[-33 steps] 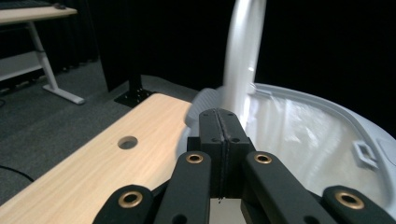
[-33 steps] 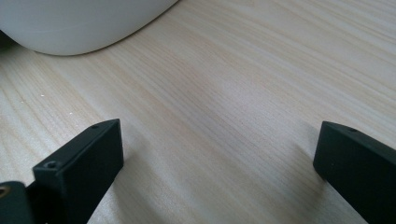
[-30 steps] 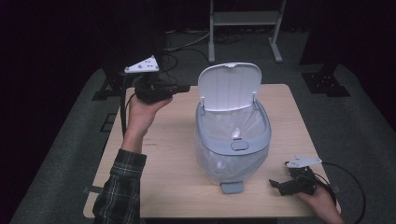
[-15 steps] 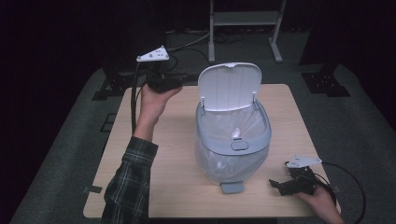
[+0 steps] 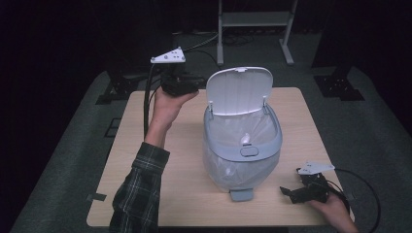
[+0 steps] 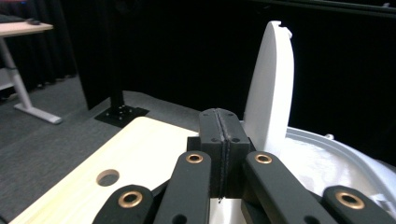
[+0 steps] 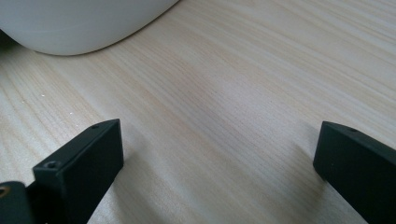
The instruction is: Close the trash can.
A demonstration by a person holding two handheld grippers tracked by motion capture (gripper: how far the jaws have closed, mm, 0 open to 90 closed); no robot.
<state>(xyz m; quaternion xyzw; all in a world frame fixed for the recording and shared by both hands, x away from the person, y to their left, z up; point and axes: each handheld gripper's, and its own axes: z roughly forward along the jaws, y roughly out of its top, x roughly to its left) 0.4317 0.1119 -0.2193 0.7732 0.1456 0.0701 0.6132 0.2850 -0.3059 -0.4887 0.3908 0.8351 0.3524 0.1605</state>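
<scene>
A pale blue-grey pedal bin (image 5: 241,150) with a clear liner stands mid-table, its white lid (image 5: 238,91) raised upright. My left gripper (image 5: 194,83) is held up in the air just left of the lid. In the left gripper view its jaws are pressed together with nothing between them, and the lid's edge (image 6: 272,88) rises right behind my left gripper (image 6: 222,123). My right gripper (image 5: 290,192) rests low on the table at the front right, near the bin's foot pedal (image 5: 240,195). My right gripper (image 7: 219,144) stands wide open over bare wood.
The wooden table (image 5: 180,194) has a small round hole (image 6: 108,177) near its back left corner. A metal stand (image 5: 254,29) and dark floor lie behind the table. The bin's base (image 7: 79,23) is close in front of the right gripper.
My left gripper has risen and moved right, from the table's back left corner up to beside the raised lid. The right gripper has stayed put.
</scene>
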